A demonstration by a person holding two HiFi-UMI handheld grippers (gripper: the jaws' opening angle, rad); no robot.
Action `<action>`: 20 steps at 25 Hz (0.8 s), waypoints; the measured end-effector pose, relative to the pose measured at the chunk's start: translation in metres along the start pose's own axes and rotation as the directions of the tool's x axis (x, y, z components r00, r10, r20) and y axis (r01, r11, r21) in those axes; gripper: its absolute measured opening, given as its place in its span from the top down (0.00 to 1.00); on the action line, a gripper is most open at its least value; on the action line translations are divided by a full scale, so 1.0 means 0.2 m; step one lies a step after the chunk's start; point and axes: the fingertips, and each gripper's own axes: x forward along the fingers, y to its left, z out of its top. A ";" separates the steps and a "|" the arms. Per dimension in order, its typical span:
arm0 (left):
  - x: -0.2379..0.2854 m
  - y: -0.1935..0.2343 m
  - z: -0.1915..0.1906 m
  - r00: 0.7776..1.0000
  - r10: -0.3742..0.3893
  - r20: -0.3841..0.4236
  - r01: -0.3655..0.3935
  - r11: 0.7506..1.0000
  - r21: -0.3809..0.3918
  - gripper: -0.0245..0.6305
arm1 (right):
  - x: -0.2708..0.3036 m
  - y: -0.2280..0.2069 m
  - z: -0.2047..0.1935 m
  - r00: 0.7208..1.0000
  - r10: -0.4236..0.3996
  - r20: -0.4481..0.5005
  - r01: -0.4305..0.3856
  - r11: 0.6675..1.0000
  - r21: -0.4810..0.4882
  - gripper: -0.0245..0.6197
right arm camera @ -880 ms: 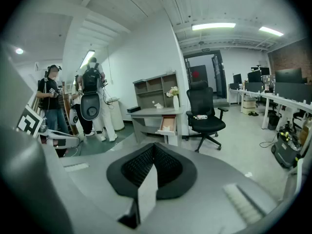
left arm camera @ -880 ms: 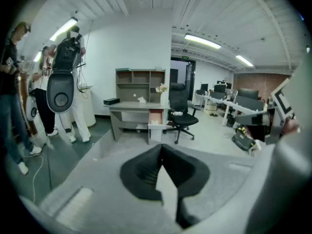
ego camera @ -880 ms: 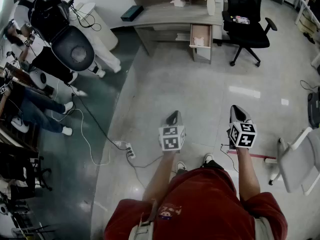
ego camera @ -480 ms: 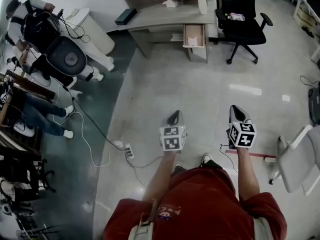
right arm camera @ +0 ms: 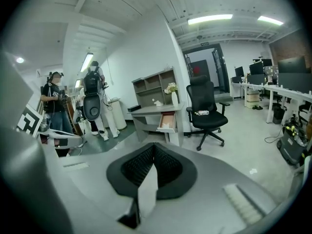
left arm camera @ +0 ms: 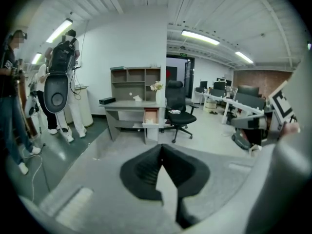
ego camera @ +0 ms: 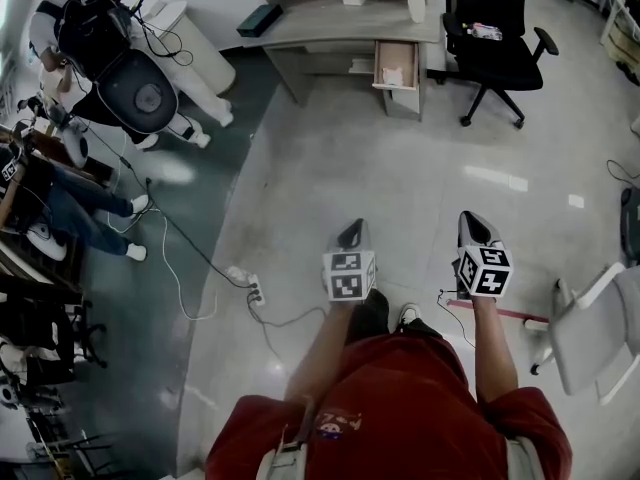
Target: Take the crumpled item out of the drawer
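Zero steps of the pick are done. The crumpled item (ego camera: 393, 76) sits in the open drawer (ego camera: 398, 56) of the desk (ego camera: 320, 26), far across the floor (ego camera: 400, 178) from us. Both grippers are well apart from it.

Left gripper (ego camera: 349, 230): jaws pressed together, nothing between them. Right gripper (ego camera: 476, 218): same, closed and empty. Both sit side by side in front of the body, pointing ahead and a bit down toward the desk.

Left to do, as we judge it: walk to the desk, spread one gripper, reach into the drawer, close on the item, lift it out. The drawer is already pulled out, so no opening step looks needed.

Room to move:
- Floor between us and the drawer is bare and wide, so the path is straight.
- Black chair (ego camera: 495, 53) stands just right of the drawer, with its base legs spread toward the approach line.
- Vase (ego camera: 417, 6) stands on the desk just above the drawer. We judge it a knock-over risk on the lift.
- Drawer walls are narrow, so coming in from above looks safest.
- Power strip (ego camera: 252, 294) with its cable lies near our left foot.
- People (ego camera: 130, 78) and gear line the left side.
- White chair (ego camera: 590, 333) is close on our right.
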 end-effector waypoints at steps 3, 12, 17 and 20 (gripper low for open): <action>0.04 0.03 0.01 1.000 -0.003 0.003 0.003 1.000 -0.005 0.97 | 0.05 0.01 0.01 1.000 0.003 -0.008 -0.003 1.000 -0.002 0.96; 0.32 0.23 0.17 1.000 -0.030 0.004 0.030 0.999 -0.015 0.97 | 0.37 0.01 0.16 0.999 -0.035 -0.027 0.034 0.999 -0.010 0.96; 0.53 0.40 0.28 0.999 -0.052 -0.005 0.052 0.999 -0.015 0.97 | 0.61 0.02 0.29 0.998 -0.056 -0.038 0.055 0.998 -0.017 0.96; 0.63 0.51 0.35 0.998 -0.058 -0.005 0.058 0.998 -0.020 0.97 | 0.75 0.06 0.34 0.997 -0.060 -0.050 0.059 0.998 -0.024 0.96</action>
